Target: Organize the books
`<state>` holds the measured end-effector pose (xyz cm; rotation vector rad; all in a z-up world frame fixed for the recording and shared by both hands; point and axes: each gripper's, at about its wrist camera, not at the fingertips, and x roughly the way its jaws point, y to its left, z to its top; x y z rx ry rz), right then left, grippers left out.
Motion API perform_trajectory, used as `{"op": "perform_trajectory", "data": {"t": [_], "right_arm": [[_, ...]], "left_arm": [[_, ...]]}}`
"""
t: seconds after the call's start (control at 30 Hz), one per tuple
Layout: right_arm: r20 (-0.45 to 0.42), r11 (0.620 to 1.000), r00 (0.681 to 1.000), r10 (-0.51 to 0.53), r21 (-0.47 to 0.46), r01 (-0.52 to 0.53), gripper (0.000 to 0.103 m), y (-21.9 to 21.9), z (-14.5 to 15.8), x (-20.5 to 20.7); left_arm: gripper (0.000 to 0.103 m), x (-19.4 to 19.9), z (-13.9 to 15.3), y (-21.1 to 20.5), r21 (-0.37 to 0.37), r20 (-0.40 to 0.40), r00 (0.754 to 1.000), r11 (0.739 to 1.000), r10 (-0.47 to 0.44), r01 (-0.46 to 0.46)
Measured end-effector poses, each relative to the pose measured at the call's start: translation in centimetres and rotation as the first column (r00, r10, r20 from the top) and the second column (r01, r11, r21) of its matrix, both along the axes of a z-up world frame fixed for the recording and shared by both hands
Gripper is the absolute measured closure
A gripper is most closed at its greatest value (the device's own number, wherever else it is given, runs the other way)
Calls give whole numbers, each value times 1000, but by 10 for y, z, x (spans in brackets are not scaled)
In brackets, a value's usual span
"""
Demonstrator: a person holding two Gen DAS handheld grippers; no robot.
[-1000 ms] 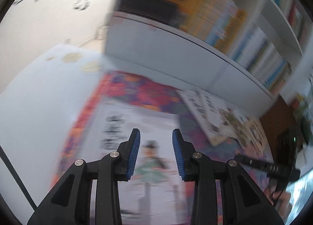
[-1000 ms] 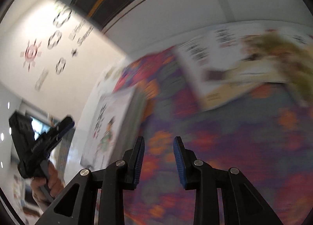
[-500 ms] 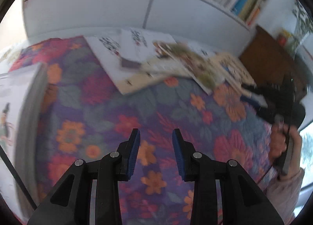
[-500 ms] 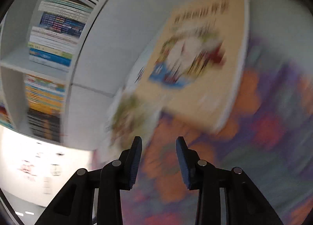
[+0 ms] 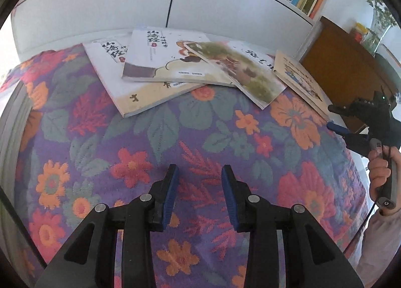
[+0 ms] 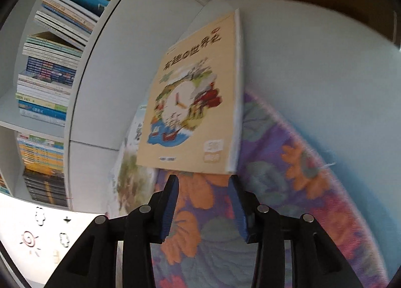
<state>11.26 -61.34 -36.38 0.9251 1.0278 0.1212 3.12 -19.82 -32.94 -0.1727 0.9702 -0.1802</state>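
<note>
From your left wrist, the left gripper (image 5: pixel 199 175) hangs slightly parted and empty over the floral cloth (image 5: pixel 155 137), picture books (image 5: pixel 160 62) fanned beyond. From your right wrist, the right gripper (image 6: pixel 204 187), just widening, holds nothing before the tan book (image 6: pixel 193 102).

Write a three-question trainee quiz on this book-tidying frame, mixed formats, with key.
1. True or false: the left claw grips a book.
2. Which book lies straight ahead of the right claw? A: the tan book with the round picture. B: a plain red one.
3. Fill in: the loose books lie on a ___ cloth.

Key: 1 false, its jaws are empty over the cloth. 2 A; the right claw's jaws have just been opening, nothing between them. 3 floral.
</note>
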Motion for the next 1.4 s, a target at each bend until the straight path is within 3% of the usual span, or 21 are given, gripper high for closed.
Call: {"op": "perform_trajectory", "data": {"t": [0.1, 0.2, 0.27, 0.37, 0.57, 0.77, 0.8, 0.9, 1.0, 1.07, 1.1, 1.13, 1.2, 1.3, 1.4], "right_arm": [[-1, 999, 1000, -26, 37, 26, 60, -12, 0, -6], [-5, 998, 998, -59, -30, 59, 53, -25, 2, 1], [-8, 999, 999, -46, -20, 46, 51, -27, 0, 9], [15, 999, 1000, -26, -21, 26, 35, -25, 0, 28], [74, 997, 997, -20, -73, 25, 33, -26, -1, 56], [123, 999, 992, -39, 11, 38, 33, -39, -8, 69], [136, 999, 990, -40, 20, 37, 35, -41, -10, 69], [178, 999, 983, -35, 27, 31, 59, -42, -18, 71], [243, 998, 970, -24, 54, 12, 61, -38, -20, 64], [301, 981, 954, -4, 186, -54, 64, -35, -21, 64], [335, 964, 942, 32, 238, -118, 70, -27, -20, 68], [345, 960, 937, 52, 240, -142, 70, -20, -16, 73], [347, 972, 934, 86, 176, -155, 70, -3, -9, 78], [257, 983, 957, 136, 89, -163, 71, 23, -12, 88], [219, 985, 960, 173, -44, -168, 70, 43, -2, 82]], "left_arm": [[70, 1, -1, 3, -21, 2, 1000, 1000, 3, -3], [68, 1, -1, -3, 13, 9, 1000, 1000, -8, 8], [67, 0, -2, -6, 33, 17, 1000, 999, -15, 15], [67, 0, -2, -6, 37, 20, 1000, 999, -18, 18], [67, 1, -2, -2, 3, 20, 1000, 1000, -23, 23], [63, 0, -3, -5, 21, 40, 999, 999, -37, 36], [60, 0, -3, -6, 21, 43, 998, 999, -41, 40], [59, 0, -4, -7, 23, 50, 998, 999, -47, 45], [58, 0, -4, -8, 30, 57, 997, 998, -49, 48], [58, 1, -5, -9, 35, 62, 997, 998, -51, 49], [58, 1, -5, -9, 37, 63, 997, 998, -52, 50], [58, 1, -5, -10, 38, 64, 997, 998, -53, 50], [58, 1, -5, -9, 38, 65, 996, 998, -55, 52], [57, 2, -6, -9, 37, 65, 996, 998, -54, 52], [57, 1, -6, -9, 39, 67, 996, 998, -55, 52]]}}
